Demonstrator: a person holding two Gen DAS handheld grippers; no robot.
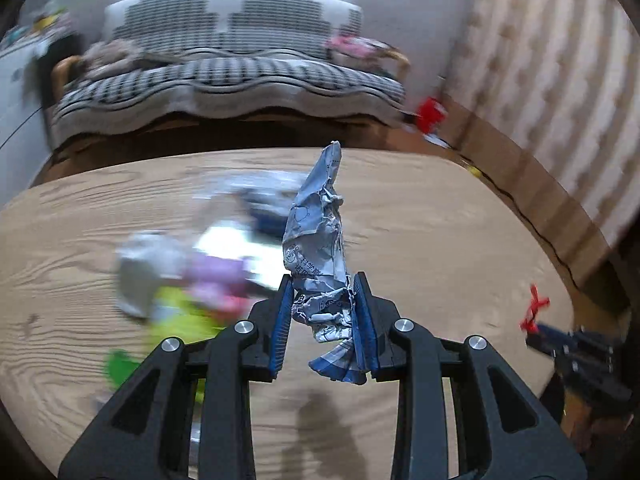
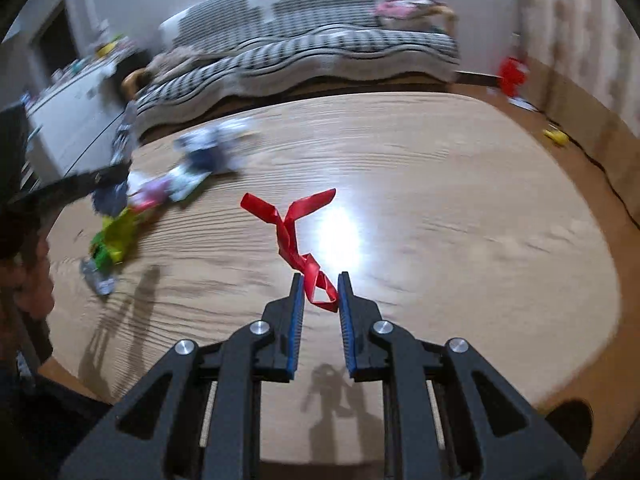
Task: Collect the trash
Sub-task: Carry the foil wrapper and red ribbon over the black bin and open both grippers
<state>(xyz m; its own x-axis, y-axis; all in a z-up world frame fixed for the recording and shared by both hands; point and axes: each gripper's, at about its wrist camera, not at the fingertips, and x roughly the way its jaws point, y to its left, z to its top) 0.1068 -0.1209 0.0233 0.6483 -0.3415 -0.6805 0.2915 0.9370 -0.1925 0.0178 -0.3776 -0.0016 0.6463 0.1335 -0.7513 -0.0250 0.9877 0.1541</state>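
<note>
Your left gripper (image 1: 323,292) pinched a crumpled blue-and-white printed wrapper (image 1: 318,248), held upright above the round light-wood table (image 1: 420,220). Your right gripper (image 2: 320,280) was closed on a twisted red plastic ribbon (image 2: 296,236) over the tabletop. A blurred heap of colourful wrappers (image 1: 188,276) lay left of the left gripper.

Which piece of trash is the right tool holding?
The red ribbon. It sits between the fingers of the right tool, lifted off the table. The crumpled blue-and-white wrapper is in the left tool; the rest lies in a pile.
</note>
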